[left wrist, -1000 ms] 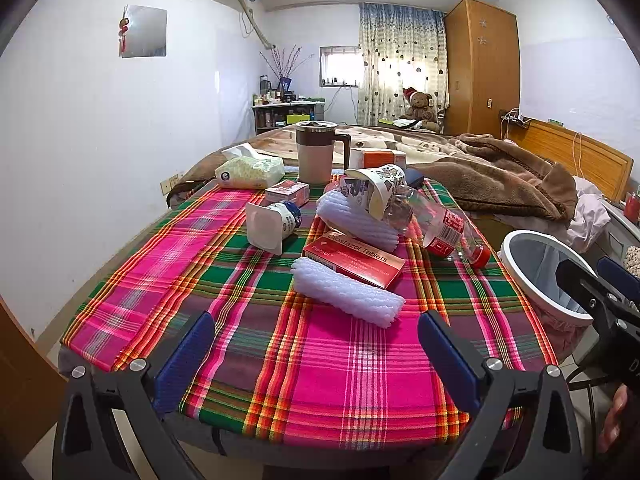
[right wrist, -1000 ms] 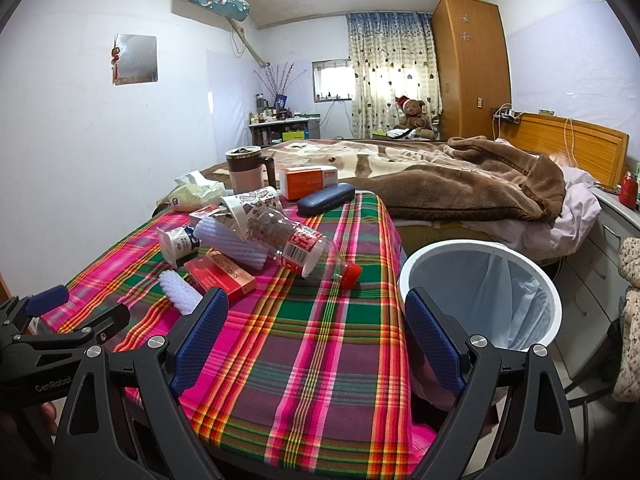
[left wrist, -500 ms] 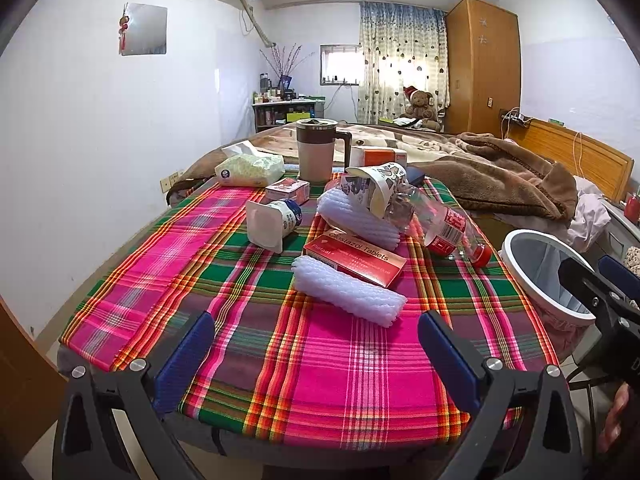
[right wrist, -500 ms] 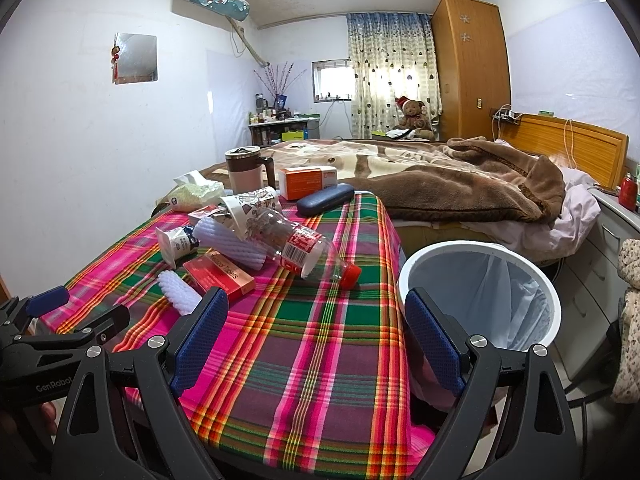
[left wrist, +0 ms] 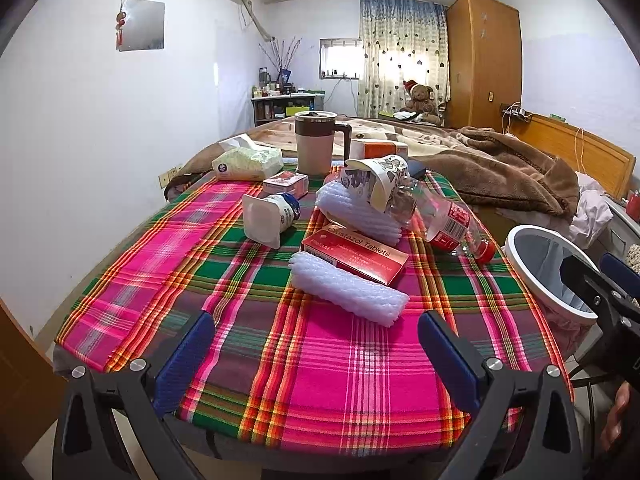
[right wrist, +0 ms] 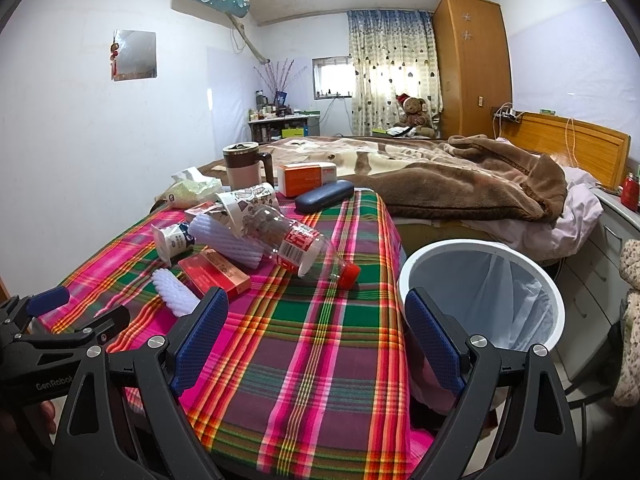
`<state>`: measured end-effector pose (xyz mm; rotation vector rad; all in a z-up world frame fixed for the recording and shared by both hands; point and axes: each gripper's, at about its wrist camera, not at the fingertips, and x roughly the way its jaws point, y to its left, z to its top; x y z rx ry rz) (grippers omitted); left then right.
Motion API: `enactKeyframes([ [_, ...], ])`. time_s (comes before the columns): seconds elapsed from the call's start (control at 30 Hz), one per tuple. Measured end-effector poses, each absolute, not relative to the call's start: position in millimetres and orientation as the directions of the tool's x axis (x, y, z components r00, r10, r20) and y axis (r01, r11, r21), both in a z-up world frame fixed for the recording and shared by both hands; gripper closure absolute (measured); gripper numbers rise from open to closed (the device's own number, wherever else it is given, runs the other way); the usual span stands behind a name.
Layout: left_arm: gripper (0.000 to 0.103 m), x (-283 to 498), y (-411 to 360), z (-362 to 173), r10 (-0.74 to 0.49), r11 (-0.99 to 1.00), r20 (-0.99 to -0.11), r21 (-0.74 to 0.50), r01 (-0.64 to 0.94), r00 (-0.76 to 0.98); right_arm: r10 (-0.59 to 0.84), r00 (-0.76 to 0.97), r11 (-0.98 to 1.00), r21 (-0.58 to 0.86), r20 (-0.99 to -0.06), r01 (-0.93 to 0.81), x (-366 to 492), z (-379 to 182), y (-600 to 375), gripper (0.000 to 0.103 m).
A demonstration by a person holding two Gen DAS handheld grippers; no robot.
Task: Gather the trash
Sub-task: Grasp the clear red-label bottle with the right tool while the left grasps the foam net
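Both my grippers are spread wide and grasp nothing: my left gripper (left wrist: 316, 344) hangs over the near edge of the plaid counter (left wrist: 360, 360), my right gripper (right wrist: 316, 320) between counter and bin. On the counter I count two white foam sleeves (left wrist: 348, 288) (left wrist: 360, 216), one red tablet box (left wrist: 354, 254), one tipped yogurt cup (left wrist: 266, 220), one paper cup (left wrist: 376, 180) and one plastic bottle (right wrist: 296, 244), clustered mid-counter. One lined white bin (right wrist: 484, 292) stands just beside the counter's right edge.
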<state>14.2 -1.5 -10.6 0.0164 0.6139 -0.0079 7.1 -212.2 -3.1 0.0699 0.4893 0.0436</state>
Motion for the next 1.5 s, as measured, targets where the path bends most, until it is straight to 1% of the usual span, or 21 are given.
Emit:
enactKeyframes([
  [0.17,0.000,26,-1,-16,-0.023,1.000,-0.607,-0.007,0.023,0.794,0.051,0.885,0.998,0.062,-0.464,-0.025,19,-5,-216,0.011],
  [0.27,0.000,39,1,-21,-0.040,0.999,-0.646,-0.038,0.021,0.762,0.056,0.882,0.998,0.052,-0.467,-0.035,31,-6,-218,0.011],
  [0.33,0.000,48,5,-25,-0.056,0.997,-0.673,-0.082,0.002,0.738,0.045,0.876,0.999,0.022,-0.481,-0.039,43,-7,-219,0.011],
  [0.37,0.000,53,9,-26,-0.098,0.991,-0.677,-0.136,0.006,0.729,0.044,0.877,0.999,0.006,-0.478,-0.047,48,-7,-217,0.011],
  [0.43,0.000,60,13,-30,-0.135,0.982,-0.680,-0.191,0.003,0.720,0.053,0.874,0.997,-0.022,-0.483,-0.073,59,-10,-215,0.011],
  [0.53,0.001,76,9,-37,-0.117,0.984,-0.714,-0.177,-0.015,0.691,0.106,0.856,0.990,-0.022,-0.507,-0.136,78,-14,-216,0.011],
  [0.7,0.003,95,8,-46,-0.130,0.980,-0.744,-0.198,-0.030,0.656,0.170,0.831,0.978,-0.009,-0.530,-0.206,107,-17,-217,0.011],
  [0.73,0.005,99,10,-48,-0.130,0.978,-0.754,-0.205,-0.043,0.644,0.182,0.816,0.976,0.000,-0.549,-0.218,117,-18,-217,0.011],
  [0.8,0.005,108,11,-52,-0.141,0.972,-0.763,-0.228,-0.059,0.631,0.207,0.804,0.967,-0.006,-0.558,-0.253,126,-18,-214,0.011],
  [0.9,0.006,121,11,-60,-0.130,0.971,-0.786,-0.225,-0.084,0.604,0.231,0.784,0.953,-0.030,-0.576,-0.303,141,-21,-207,0.011],
  [0.97,0.006,127,13,-62,-0.164,0.959,-0.789,-0.268,-0.093,0.592,0.239,0.766,0.947,-0.030,-0.597,-0.319,149,-24,-206,0.011],
  [1.1,0.006,136,6,-67,-0.137,0.970,-0.804,-0.226,-0.085,0.579,0.269,0.730,0.931,-0.025,-0.628,-0.364,161,-31,-204,0.011],
  [1.3,0.006,142,9,-69,-0.151,0.971,-0.810,-0.229,-0.068,0.567,0.329,0.658,0.894,0.000,-0.678,-0.447,174,-40,-196,0.011],
  [1.5,0.008,139,23,-66,-0.164,0.969,-0.821,-0.237,-0.064,0.547,0.319,0.600,0.888,0.010,-0.734,-0.460,180,-49,-192,0.011],
])
